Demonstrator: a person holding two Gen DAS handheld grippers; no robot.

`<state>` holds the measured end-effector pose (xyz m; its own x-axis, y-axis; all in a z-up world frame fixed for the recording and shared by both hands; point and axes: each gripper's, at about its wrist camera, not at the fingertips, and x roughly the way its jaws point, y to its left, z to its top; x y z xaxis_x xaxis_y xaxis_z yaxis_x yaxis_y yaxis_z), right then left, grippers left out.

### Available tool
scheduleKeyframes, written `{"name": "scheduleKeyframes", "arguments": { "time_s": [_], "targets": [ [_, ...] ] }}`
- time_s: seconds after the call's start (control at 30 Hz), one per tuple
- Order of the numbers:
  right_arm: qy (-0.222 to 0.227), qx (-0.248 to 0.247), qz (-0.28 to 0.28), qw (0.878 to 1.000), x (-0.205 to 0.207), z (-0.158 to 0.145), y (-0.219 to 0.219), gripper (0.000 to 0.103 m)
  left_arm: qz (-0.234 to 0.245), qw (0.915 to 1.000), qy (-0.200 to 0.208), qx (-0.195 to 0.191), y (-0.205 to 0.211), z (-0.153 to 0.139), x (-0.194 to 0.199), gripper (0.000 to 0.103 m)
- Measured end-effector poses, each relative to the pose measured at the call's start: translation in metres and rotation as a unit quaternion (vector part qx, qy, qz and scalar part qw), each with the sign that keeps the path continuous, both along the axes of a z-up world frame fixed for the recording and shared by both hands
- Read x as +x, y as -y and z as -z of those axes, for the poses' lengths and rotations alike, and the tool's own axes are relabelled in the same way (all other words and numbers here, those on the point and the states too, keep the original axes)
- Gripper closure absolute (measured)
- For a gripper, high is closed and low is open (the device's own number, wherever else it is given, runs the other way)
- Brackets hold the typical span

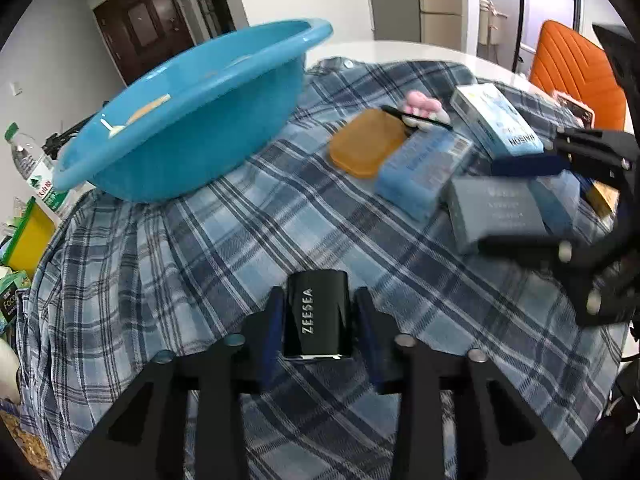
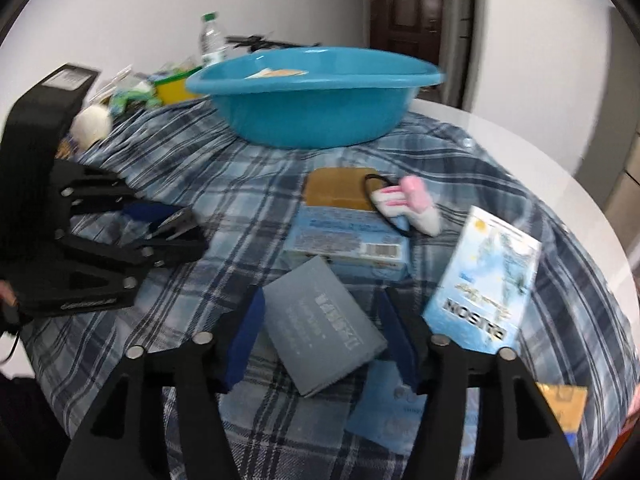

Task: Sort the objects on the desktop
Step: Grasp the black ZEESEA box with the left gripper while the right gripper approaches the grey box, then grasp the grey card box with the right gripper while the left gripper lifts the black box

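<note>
So the left gripper (image 1: 318,320) has a small glossy black box marked ZEESEA (image 1: 318,314) standing upright between its blue-padded fingers (image 1: 272,332), low over the blue plaid cloth (image 1: 200,260) covering the round white table (image 2: 520,152). The pads sit right beside the box's sides, but whether they actually press it I can't tell. Over on the other side, the right gripper (image 2: 320,340) is around a flat grey rectangular box with pale lettering (image 2: 324,324), which lies skewed on the cloth, one corner resting over a light blue packet (image 2: 384,412). There's a visible gap on both sides, so those jaws are spread and not gripping. Behind the grey box is a light blue carton with a barcode (image 2: 344,240), then a flat amber-brown pad (image 2: 340,188), and a pink and white plush thing with a black loop (image 2: 404,204) lying across them. A pale blue and white box printed RAISON (image 2: 484,276) lies to the right of that bunch. The big round blue plastic basin (image 2: 312,96) sits at the far side of the cloth with something pale inside it. A clear plastic water bottle (image 2: 212,38) stands behind it.
</note>
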<state>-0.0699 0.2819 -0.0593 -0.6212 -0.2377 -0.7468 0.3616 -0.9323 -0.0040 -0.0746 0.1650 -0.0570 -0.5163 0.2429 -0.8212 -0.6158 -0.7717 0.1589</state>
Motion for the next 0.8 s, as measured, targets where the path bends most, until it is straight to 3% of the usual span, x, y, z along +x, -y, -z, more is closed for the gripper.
{"name": "scheduleKeyframes", "arguments": {
  "time_s": [0.03,0.1,0.17,0.23,0.4,0.53,0.7,0.8],
  "targets": [
    [-0.003,0.020,-0.006,1.000,0.000,0.003,0.004,0.041,-0.004,1.0000,-0.006,-0.002,0.000,0.000,-0.002,0.029],
    [-0.004,0.031,-0.009,0.999,0.000,0.004,0.007,0.041,-0.010,0.9998,-0.015,0.001,0.001,0.001,-0.004,0.024],
    [-0.003,0.023,-0.004,1.000,0.000,0.003,0.005,0.046,-0.009,0.9998,-0.006,0.019,0.005,0.001,-0.005,0.035],
    [-0.002,0.022,-0.001,1.000,0.001,0.002,0.005,0.051,-0.006,0.9998,-0.001,0.020,0.004,0.000,-0.006,0.066],
    [0.001,0.029,-0.007,1.000,0.008,0.000,0.009,0.055,-0.007,0.9997,0.001,0.025,0.006,0.001,-0.003,0.069],
    [0.019,-0.007,0.001,1.000,0.012,-0.002,0.008,0.055,-0.026,0.9991,0.003,0.033,0.013,0.000,0.004,0.069],
    [0.005,0.019,0.006,1.000,0.012,0.004,0.022,0.051,-0.039,0.9984,-0.004,0.041,0.015,0.002,0.007,0.069],
    [0.025,0.009,0.011,1.000,0.004,0.011,0.021,0.050,-0.042,0.9977,0.004,0.054,0.018,0.002,0.005,0.069]
  ]
}}
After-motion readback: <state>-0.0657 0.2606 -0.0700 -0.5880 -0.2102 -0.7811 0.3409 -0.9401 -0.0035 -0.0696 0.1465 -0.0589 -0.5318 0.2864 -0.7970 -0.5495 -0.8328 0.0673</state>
